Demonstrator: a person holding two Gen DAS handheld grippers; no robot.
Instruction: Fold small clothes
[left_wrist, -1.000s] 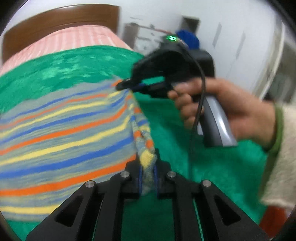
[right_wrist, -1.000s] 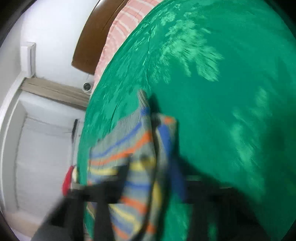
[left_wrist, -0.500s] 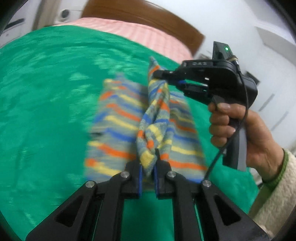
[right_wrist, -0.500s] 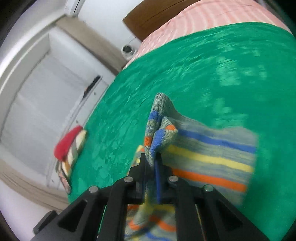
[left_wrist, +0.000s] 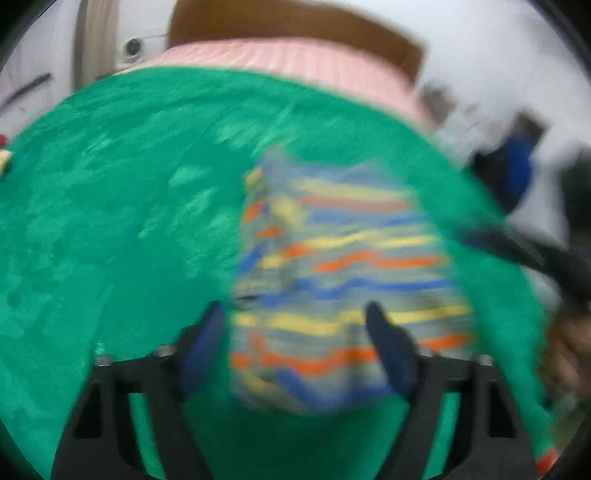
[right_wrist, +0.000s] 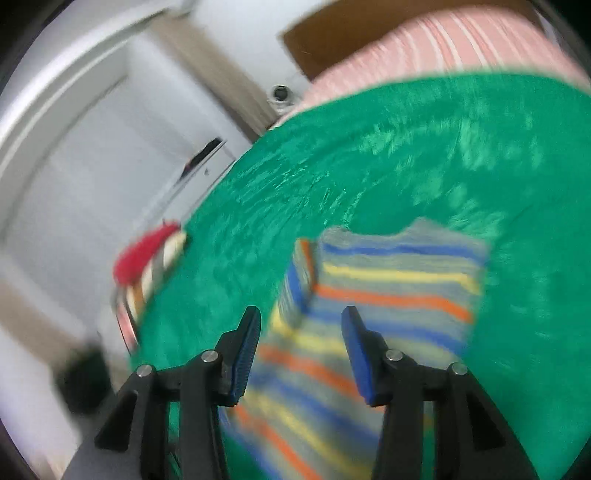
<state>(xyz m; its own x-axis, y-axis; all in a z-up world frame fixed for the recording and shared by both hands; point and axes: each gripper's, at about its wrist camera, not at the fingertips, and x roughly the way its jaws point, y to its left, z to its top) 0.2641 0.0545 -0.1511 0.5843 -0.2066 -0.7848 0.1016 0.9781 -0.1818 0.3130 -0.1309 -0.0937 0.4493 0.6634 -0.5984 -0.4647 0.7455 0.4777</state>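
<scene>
While both views are smeared by motion, the main things read clearly. In the left wrist view, the left tongs (left_wrist: 295, 325) stand wide apart at the bottom of the frame, gripping nothing; the striped knit garment (left_wrist: 343, 280) lies folded on the green blanket (left_wrist: 110, 229) at centre, with a pink striped bedsheet (left_wrist: 288, 62) across the top. In the right wrist view, a red and striped bundle (right_wrist: 147, 266) sits at the blanket's left edge, the right tongs (right_wrist: 301, 343) gape open at bottom centre, and the garment spreads toward the lower right.
</scene>
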